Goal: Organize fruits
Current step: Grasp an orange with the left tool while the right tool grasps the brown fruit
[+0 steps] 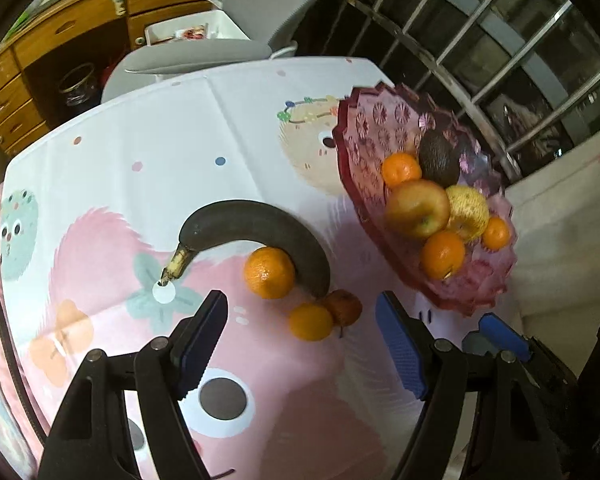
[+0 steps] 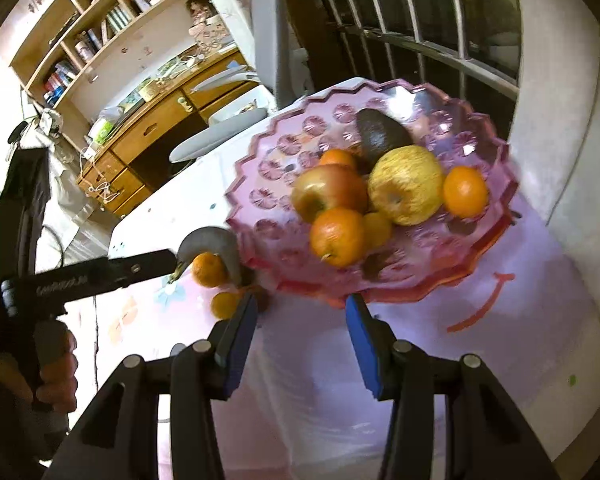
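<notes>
from the left wrist, the left claw [image 1: 300,344] hangs over the surface [image 1: 148,128] with its blue pads spread and nothing between them. just past its tips lie a small orange [image 1: 310,322] and a brownish fruit [image 1: 345,306] touching each other, and beyond them a bigger orange [image 1: 269,273] tucked under the curve of a blackened banana [image 1: 256,226], whose stem end points toward the left pad. to the right stands the pink glass bowl [image 1: 364,120], already holding oranges, a red apple [image 1: 418,208], a yellow apple [image 1: 468,210] and a dark avocado [image 1: 439,158]. a grey chair [image 1: 196,56] sits behind the surface's far edge. from the right wrist, the right claw [image 2: 302,328] hovers in front of the pink bowl's near rim, its pads apart with nothing pinched between them. the bowl blocks much of the view left; the banana, the bigger orange and the small orange peek out beside its left edge. the left claw's black body [image 2: 100,270] reaches in from the left toward the banana stem, gripped by a hand [image 2: 56,368].
</notes>
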Demonstrator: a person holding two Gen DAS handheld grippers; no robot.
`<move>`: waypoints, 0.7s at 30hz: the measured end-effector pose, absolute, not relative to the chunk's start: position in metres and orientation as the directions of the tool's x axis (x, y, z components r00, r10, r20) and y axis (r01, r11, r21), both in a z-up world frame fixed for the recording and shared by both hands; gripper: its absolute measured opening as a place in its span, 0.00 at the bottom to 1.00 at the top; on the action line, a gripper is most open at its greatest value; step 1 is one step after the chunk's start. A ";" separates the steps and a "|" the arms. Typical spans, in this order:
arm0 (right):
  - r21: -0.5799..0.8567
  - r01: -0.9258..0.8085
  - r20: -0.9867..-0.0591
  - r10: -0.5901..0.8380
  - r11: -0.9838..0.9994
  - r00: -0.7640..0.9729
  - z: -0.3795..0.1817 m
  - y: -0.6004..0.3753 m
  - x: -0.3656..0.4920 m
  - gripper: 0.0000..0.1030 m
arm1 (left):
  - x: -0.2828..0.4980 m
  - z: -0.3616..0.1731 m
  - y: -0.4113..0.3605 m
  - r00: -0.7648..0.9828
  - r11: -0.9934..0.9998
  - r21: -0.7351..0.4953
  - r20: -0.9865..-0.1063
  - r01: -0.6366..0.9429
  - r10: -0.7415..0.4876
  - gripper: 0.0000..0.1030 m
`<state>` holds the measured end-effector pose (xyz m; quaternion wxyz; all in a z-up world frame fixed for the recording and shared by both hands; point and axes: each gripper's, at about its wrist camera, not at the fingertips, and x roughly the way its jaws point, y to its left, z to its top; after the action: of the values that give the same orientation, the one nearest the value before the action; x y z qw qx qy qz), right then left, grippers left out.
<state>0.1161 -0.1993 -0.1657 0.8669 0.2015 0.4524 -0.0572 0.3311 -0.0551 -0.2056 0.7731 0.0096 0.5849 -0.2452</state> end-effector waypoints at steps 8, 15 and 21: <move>0.238 0.197 -0.803 0.079 0.951 0.590 -0.185 -0.158 0.132 0.45 | 0.345 -0.227 -0.063 0.136 0.862 -0.226 -0.938 0.454 -0.318 0.73; 0.207 0.166 -0.798 0.069 0.964 0.598 -0.209 -0.144 0.149 0.45 | 0.359 -0.251 -0.068 0.108 0.866 -0.232 -0.945 0.442 -0.309 0.73; 0.231 0.187 -0.802 0.079 0.955 0.592 -0.229 -0.154 0.158 0.45 | 0.367 -0.270 -0.067 0.077 0.872 -0.268 -0.942 0.410 -0.326 0.68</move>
<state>0.1581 -0.1543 -0.2287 0.8799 0.1471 0.4509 -0.0307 0.3668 -0.0669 -0.2700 0.7330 0.0331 0.6314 -0.2509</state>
